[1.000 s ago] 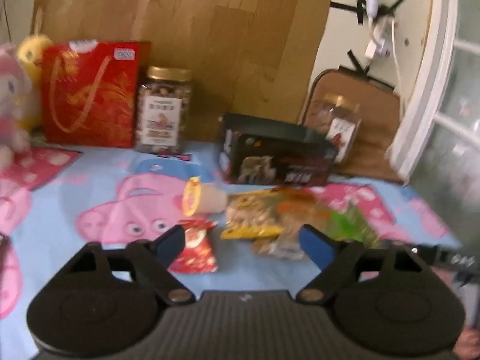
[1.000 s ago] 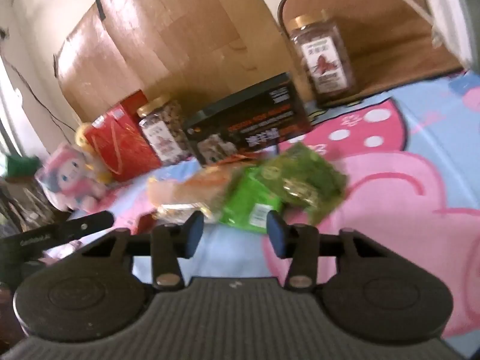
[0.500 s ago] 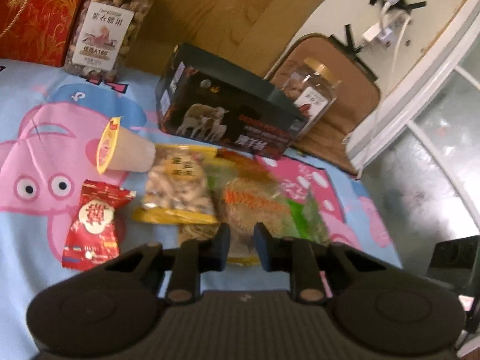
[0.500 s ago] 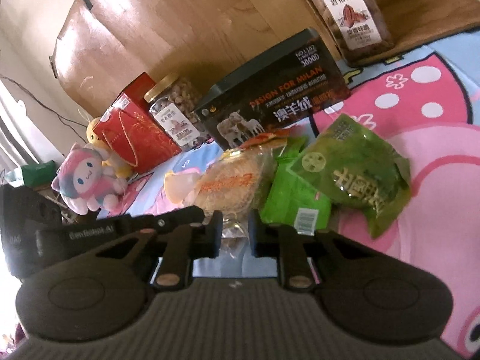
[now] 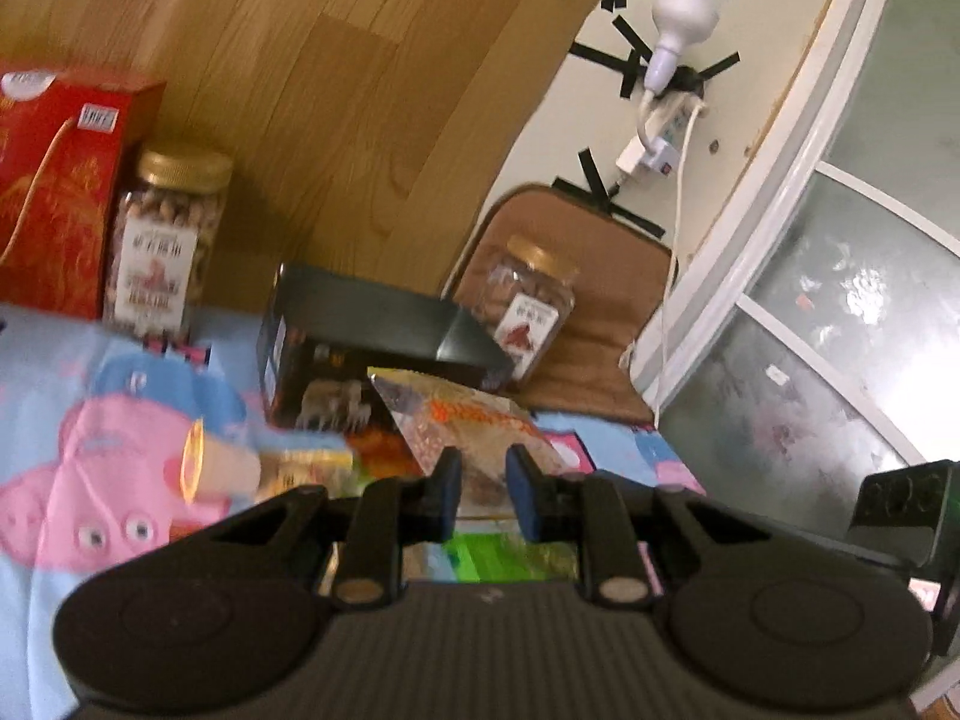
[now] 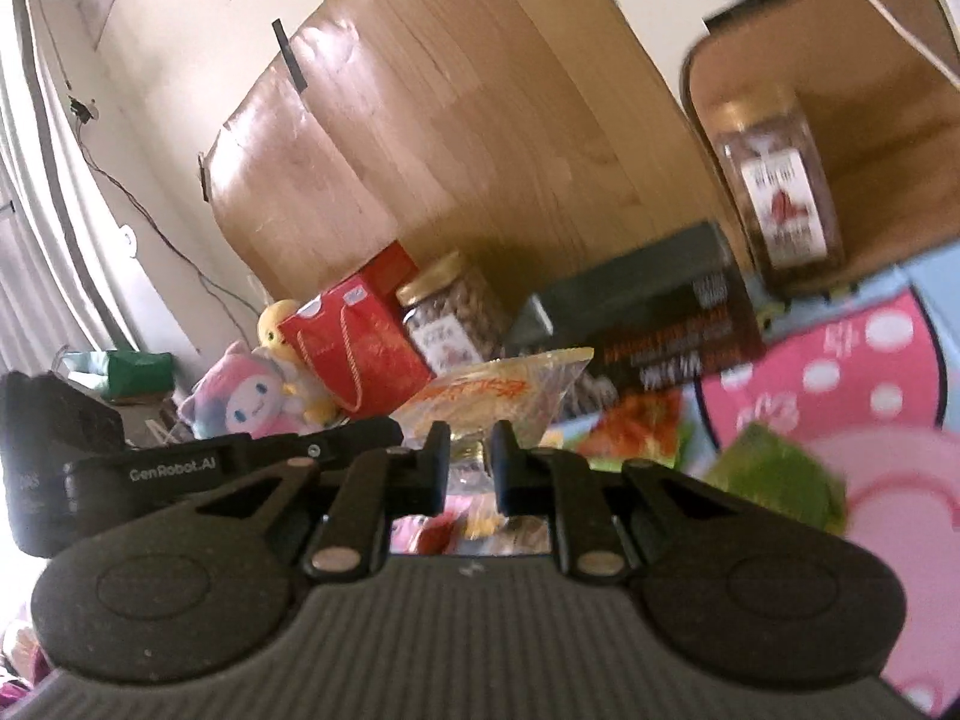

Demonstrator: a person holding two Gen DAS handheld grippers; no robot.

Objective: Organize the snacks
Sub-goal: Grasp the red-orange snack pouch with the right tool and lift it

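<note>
Both grippers pinch the same clear snack bag with orange print [image 5: 474, 426], held lifted above the table; it also shows in the right wrist view [image 6: 498, 396]. My left gripper [image 5: 483, 495] is shut on one edge of it. My right gripper [image 6: 471, 468] is shut on the other edge. Below lie a green packet [image 5: 510, 558], which also shows in the right wrist view [image 6: 780, 480], a yellow-edged nut bag [image 5: 306, 468] and a cup snack with a yellow lid [image 5: 210, 468].
A dark box [image 5: 360, 348] stands behind the snacks. Two nut jars [image 5: 162, 240] [image 5: 528, 306], a red gift bag [image 5: 54, 186] and plush toys [image 6: 252, 390] line the back by a wooden board. The table has a pink cartoon cloth [image 5: 90, 450].
Both grippers closed on the clear orange-print bag and raised it off the table. Both views tilted upward.
</note>
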